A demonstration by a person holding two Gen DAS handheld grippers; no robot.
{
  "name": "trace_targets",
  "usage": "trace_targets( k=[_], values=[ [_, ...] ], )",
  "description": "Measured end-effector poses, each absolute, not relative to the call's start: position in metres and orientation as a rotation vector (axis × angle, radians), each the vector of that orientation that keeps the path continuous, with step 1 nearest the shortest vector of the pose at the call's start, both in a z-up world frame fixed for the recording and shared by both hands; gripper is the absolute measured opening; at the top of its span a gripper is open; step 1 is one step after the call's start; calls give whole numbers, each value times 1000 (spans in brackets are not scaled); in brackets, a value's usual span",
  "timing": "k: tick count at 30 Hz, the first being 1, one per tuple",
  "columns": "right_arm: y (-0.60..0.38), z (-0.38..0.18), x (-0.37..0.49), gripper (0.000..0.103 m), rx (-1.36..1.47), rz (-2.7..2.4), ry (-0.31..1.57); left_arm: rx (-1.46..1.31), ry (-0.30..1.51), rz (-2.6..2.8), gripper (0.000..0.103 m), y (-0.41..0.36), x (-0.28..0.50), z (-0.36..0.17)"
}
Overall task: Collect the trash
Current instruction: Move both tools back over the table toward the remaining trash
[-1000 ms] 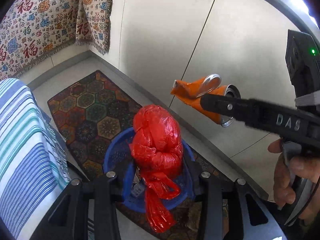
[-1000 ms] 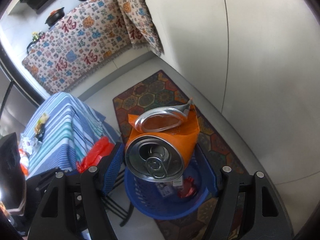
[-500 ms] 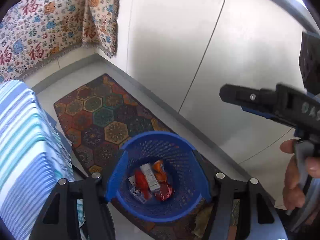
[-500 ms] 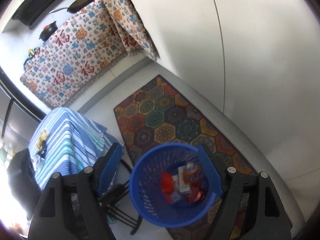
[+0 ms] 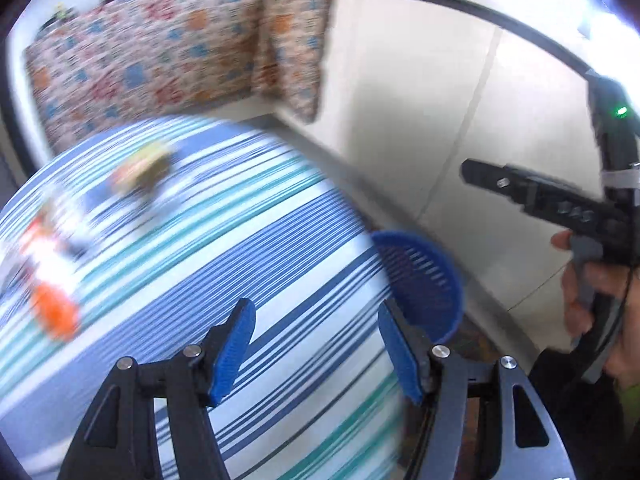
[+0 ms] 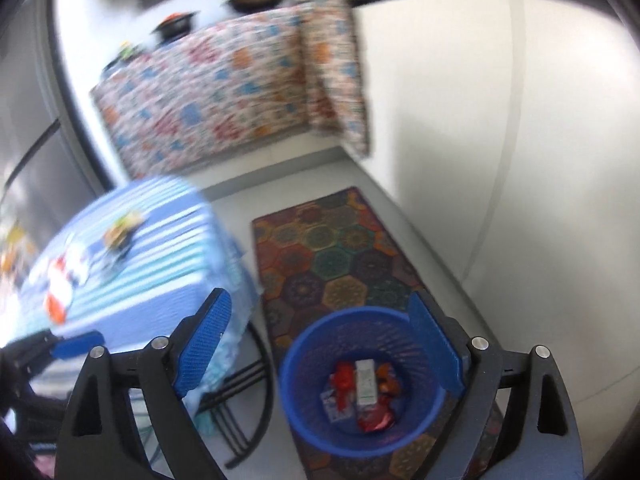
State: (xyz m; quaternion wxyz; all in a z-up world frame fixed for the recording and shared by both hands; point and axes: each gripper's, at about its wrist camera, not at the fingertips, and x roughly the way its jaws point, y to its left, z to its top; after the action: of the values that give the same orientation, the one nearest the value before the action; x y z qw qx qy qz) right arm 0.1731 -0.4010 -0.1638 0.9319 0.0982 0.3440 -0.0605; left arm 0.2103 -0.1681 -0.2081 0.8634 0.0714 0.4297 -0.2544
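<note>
**Desk:** Pale walls, a patterned rug [image 6: 340,264], a striped counter [image 5: 248,264]. Where is the trash?

**Photographer:** Some lies in the blue basket [image 6: 296,392] on the rug, off the counter's right edge: a red wrapper, a white carton. More sits near the counter's left edge, blurred: an orange-and-white packet [image 5: 48,272] and a small yellowish scrap [image 5: 140,168].

**Desk:** How would those handle?

**Photographer:** Light, crinkly and slippery, I'd judge; pinch the packet across its middle, not a loose corner.

**Desk:** And the fingers?

**Photographer:** Left gripper [image 5: 316,352] stands moderately apart, empty, over the counter. Right gripper [image 6: 320,348] is spreading wider, nothing between.

**Desk:** What changed?

**Photographer:** A second ago the left held a red bag and the right an orange can above the basket. Both are released, and the left has swung from basket to counter.
</note>
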Motion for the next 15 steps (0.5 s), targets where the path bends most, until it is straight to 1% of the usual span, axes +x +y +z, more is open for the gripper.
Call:
trace_targets(
  k=[4, 8, 12, 15],
  values=[
    [-323, -170, 180, 92, 91, 23, 726, 143, 924, -394, 65, -91, 200, -216],
    [-253, -182, 190, 92, 43, 157, 756, 113, 928, -279, 65, -25, 204, -218],
    [-204, -199, 205, 92, 5, 218, 811, 72, 939, -198, 65, 23, 218, -221],
    [-186, -213, 220, 92, -1, 213, 869, 62, 928, -165, 65, 46, 226, -222]
  ],
)
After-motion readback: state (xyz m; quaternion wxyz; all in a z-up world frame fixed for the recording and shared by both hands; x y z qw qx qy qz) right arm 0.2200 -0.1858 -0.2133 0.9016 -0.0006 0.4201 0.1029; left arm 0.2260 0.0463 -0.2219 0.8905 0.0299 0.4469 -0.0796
